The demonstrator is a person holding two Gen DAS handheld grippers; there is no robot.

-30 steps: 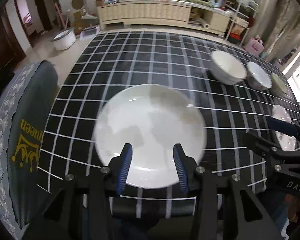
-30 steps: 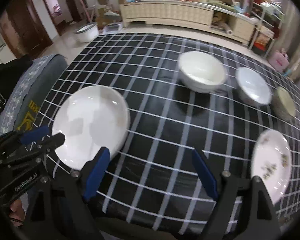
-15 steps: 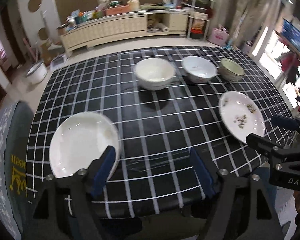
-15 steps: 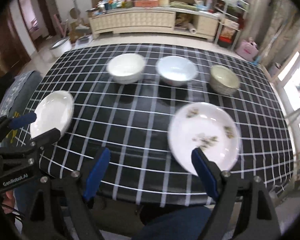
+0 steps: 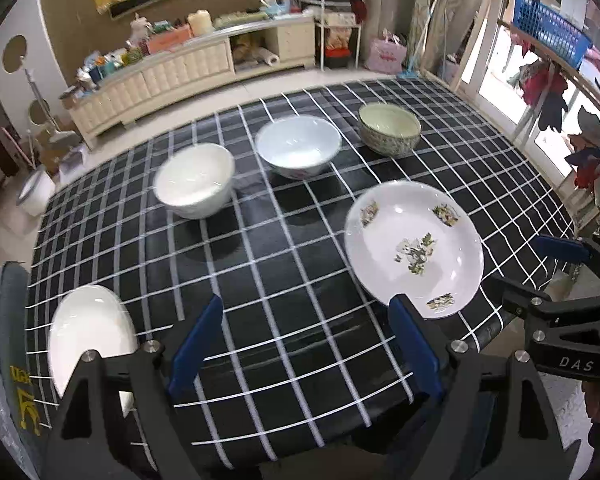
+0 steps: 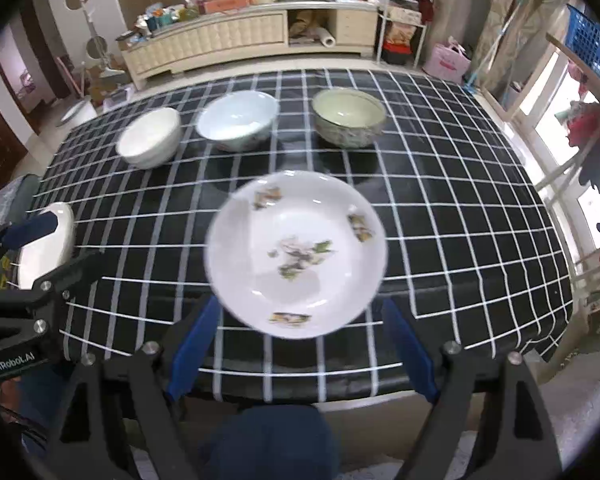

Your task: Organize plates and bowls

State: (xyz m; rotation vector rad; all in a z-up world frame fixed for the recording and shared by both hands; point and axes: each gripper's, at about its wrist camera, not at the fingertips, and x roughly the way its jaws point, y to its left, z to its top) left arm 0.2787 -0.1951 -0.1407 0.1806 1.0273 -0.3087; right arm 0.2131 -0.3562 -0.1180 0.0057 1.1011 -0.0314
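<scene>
From the left wrist, the left gripper [image 5: 306, 340] is seen spread and empty above the near edge of the bench [image 5: 260, 264], with the plain plate [image 5: 88, 332] off to its left and the flowered plate [image 5: 414, 250] ahead to its right. From the right wrist, the right gripper [image 6: 300, 344] is likewise spread wide, and the flowered plate [image 6: 296, 254] lies just ahead between its fingers. The near rim should probably be approached low and pinched squarely, so the plate is not tipped.

A table [image 6: 460, 184] in black checked cloth carries three bowls [image 6: 236, 120] and two plates [image 6: 296, 252].
</scene>
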